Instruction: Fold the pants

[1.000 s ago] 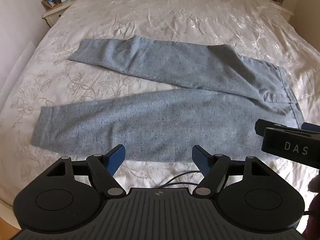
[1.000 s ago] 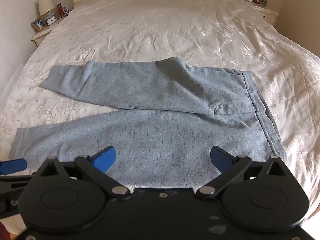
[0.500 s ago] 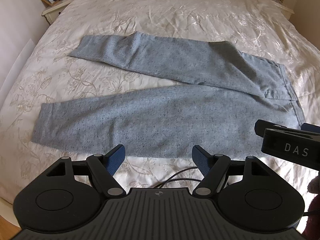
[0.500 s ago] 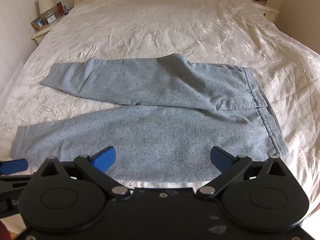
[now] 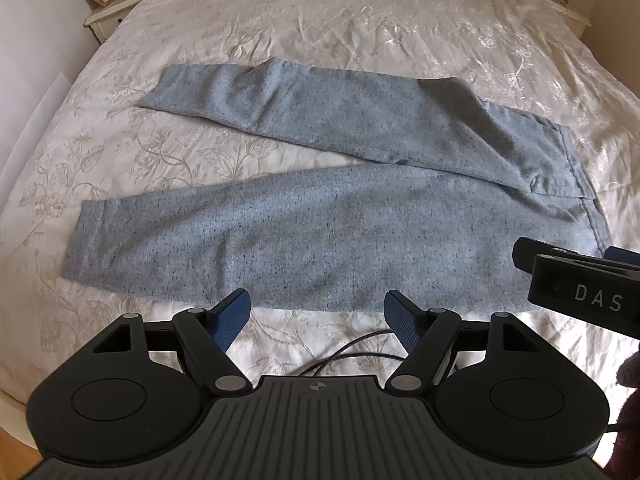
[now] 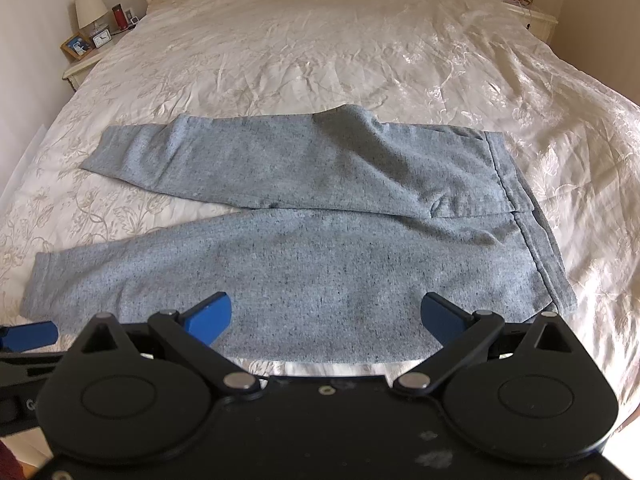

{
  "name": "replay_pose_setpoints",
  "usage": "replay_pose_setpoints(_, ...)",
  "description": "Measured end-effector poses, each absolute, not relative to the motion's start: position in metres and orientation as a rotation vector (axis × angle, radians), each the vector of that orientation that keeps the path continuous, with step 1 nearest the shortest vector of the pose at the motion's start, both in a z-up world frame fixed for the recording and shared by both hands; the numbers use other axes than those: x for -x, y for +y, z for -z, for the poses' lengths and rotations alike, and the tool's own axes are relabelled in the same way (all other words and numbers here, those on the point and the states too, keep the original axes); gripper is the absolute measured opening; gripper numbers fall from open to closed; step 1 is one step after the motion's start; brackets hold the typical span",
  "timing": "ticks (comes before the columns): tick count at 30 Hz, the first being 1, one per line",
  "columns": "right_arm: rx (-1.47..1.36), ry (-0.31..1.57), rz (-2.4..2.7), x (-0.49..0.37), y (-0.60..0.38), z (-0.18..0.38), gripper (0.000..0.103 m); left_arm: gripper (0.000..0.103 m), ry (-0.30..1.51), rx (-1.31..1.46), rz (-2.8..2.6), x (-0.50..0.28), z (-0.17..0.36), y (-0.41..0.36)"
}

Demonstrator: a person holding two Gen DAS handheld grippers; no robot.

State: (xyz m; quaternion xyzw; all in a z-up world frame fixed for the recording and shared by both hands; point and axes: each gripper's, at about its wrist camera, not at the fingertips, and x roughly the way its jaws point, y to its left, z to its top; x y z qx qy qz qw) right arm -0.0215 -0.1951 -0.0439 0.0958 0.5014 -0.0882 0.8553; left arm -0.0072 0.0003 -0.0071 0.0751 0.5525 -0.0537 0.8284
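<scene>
Grippers are hanging side by side above the near edge of the bed, both tilted down toward it. The left gripper (image 5: pixel 316 312) is standing with its blue-padded fingers (image 5: pixel 232 314) well apart and nothing between them; below the gap, bare bedspread and a thin dark cable (image 5: pixel 344 354) are showing. The right gripper (image 6: pixel 326 316) is likewise spread wide and holding nothing, its blue pads (image 6: pixel 208 314) hovering over the near hem of the cloth without pressing on it. In the left wrist view, the right gripper's black body is reaching in from the right edge, with the letters "DAS" on it.

Beyond the fingers, the pants (image 6: pixel 304 216) are lying flat on the bed (image 6: pixel 360 52), not yet folded. They are grey and speckled, with the waistband (image 6: pixel 520 208) toward the right and the two legs running out to the left. The near leg (image 5: pixel 240 240) is lying almost straight across, its cuff at the left. The far leg (image 5: pixel 312 120) is angling away toward the head of the bed, so a wedge of bedspread is showing between the two. Where the legs meet near the waist, the cloth is bunching into a soft raised fold.

The bedspread is cream with a shiny floral pattern and many creases. A nightstand (image 6: pixel 86 66) is standing at the far left, bearing a lamp (image 6: pixel 90 8), a clock and a framed photo; another nightstand (image 6: pixel 532 14) is standing at the far right.
</scene>
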Motion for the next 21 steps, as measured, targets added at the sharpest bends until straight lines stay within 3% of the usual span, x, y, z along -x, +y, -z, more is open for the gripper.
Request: replay_pose_setpoints(21,-0.225,1.071,0.176,0.0156,-0.1998,0.0508,0.103,0.073,1.182,-0.182,0.099,0.0033,0.0102,0.0)
